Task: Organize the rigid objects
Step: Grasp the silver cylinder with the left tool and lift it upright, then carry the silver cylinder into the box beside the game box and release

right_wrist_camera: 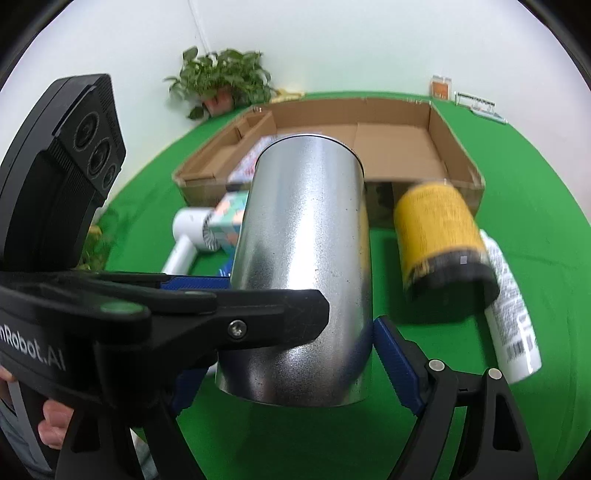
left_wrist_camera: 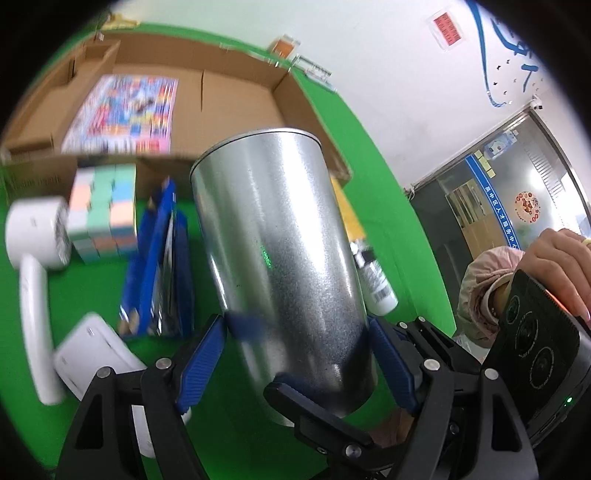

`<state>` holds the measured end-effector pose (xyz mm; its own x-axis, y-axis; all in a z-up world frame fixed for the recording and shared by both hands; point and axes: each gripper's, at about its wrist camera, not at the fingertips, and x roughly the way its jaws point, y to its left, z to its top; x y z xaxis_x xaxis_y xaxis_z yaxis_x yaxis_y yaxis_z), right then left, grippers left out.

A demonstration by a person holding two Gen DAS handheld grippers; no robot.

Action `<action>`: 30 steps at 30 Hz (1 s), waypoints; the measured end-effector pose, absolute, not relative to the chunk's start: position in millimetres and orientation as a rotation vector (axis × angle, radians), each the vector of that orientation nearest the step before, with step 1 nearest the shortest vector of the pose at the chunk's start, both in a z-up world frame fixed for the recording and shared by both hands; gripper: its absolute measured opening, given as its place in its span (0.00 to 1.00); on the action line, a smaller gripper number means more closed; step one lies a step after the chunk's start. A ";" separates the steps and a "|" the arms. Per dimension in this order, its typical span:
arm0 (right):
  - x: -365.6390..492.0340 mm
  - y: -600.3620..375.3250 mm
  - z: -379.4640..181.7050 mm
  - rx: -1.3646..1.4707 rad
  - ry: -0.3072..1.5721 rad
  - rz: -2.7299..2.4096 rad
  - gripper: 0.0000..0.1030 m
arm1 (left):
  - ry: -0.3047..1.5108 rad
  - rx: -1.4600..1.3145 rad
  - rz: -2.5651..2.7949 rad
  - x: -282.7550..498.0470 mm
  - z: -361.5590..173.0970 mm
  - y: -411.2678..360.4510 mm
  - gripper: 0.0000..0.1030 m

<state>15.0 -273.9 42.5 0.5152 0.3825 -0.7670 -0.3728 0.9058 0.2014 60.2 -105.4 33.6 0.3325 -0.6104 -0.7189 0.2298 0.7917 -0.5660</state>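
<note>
Both the left gripper [left_wrist_camera: 295,354] and the right gripper [right_wrist_camera: 295,354] pinch the silver metal can [left_wrist_camera: 280,258] near its base (jaws spread wide around it). Its long axis leans away toward the cardboard box [left_wrist_camera: 236,88], which lies straight ahead.

- "nRobot.AI" is read in white letters on the black body of the left gripper [right_wrist_camera: 236,295], cut off at the left frame edge.
- A barcode and fine print are seen on the white bottle [right_wrist_camera: 513,314]; not legible.
- Chinese characters are seen on a blue strip on the glass door [left_wrist_camera: 495,206]; too small and blurred to be read reliably.
- A red notice [left_wrist_camera: 447,28] on the wall carries print; unreadable.
</note>
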 end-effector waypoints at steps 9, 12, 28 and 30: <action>56.4 -262.7 91.3 0.013 0.808 0.437 0.80 | 1.018 -0.340 -0.573 100.8 75.8 -95.2 0.77; 82.6 -257.4 105.1 0.015 0.795 0.430 0.80 | 1.000 -0.319 -0.578 122.8 87.7 -93.3 0.77; 227.1 -240.2 107.7 0.091 0.920 0.412 0.80 | 1.123 -0.310 -0.569 241.7 77.2 -82.9 0.77; 239.5 -238.6 97.6 0.112 0.949 0.410 0.80 | 1.148 -0.316 -0.563 248.9 67.8 -82.6 0.77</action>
